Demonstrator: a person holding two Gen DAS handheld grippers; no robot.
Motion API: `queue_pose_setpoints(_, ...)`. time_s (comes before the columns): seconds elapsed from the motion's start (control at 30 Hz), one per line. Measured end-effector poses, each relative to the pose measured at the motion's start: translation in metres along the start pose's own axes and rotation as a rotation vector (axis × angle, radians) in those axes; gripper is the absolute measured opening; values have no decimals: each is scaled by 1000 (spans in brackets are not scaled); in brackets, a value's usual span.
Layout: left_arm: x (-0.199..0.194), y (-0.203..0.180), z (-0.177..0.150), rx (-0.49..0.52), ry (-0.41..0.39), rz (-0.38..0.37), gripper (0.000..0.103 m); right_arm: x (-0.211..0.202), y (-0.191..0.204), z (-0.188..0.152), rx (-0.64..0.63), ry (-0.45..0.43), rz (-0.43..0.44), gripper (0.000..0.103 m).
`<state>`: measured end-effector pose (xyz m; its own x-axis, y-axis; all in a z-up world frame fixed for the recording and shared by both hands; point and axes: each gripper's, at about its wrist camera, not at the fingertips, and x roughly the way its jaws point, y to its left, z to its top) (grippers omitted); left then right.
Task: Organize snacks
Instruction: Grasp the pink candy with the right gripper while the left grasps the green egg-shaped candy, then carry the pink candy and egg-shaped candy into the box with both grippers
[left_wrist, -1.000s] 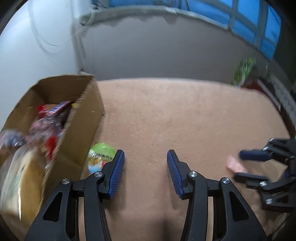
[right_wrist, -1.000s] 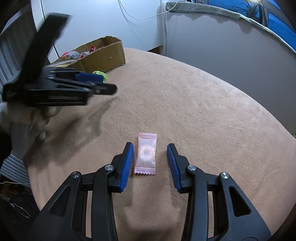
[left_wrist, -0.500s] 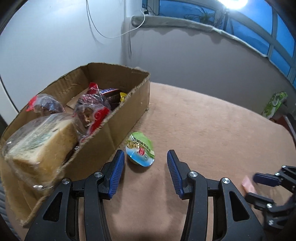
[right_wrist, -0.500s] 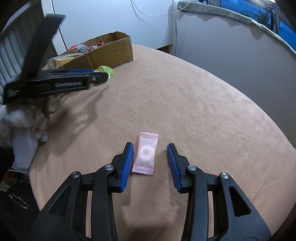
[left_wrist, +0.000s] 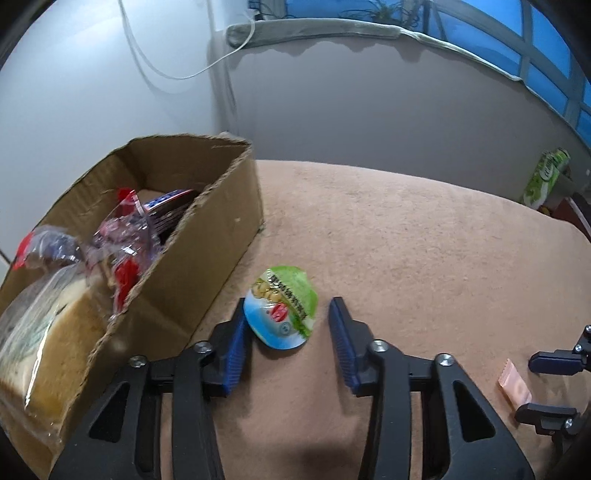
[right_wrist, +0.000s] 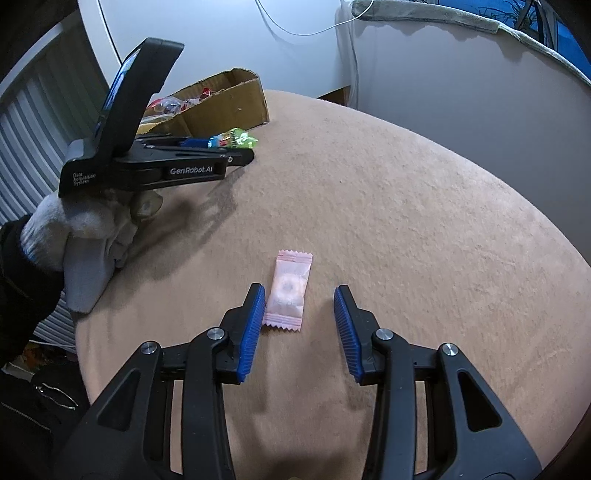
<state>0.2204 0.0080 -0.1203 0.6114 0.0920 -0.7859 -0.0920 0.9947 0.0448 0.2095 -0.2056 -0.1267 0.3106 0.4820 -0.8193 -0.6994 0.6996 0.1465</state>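
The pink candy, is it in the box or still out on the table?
Out. The pink candy lies flat on the table, between the open right gripper, far from the cardboard box.

Left gripper (left_wrist: 286, 328) jaws spread wide around jelly cup (left_wrist: 281, 307); left pad touching it. Cardboard box (left_wrist: 207, 236) at 9–10 o'clock, holding bread (left_wrist: 48, 332) and wrappers. Pink sachet (left_wrist: 514, 384) at 4 o'clock, between right gripper (left_wrist: 535, 386) fingers.
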Motion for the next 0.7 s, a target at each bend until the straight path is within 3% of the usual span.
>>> queue_pose_setpoints(0.1, -2, -5, 3, 33, -9, -1, 30, -2, 2, -3, -8, 2, -12, 41)
queue_pose_setpoints(0.37, 2, 3, 7, -11, -2, -45, 33, 6, 11, 9, -24, 22, -48, 40)
queue_pose_setpoints(0.43, 3, 0, 9, -3, -6, -57, 33, 8, 13, 11, -35, 21, -70, 20)
queue_pose_setpoints(0.7, -3, -2, 7, 15, -34, -91, 27, 3, 9, 9, -6, 18, -65, 20)
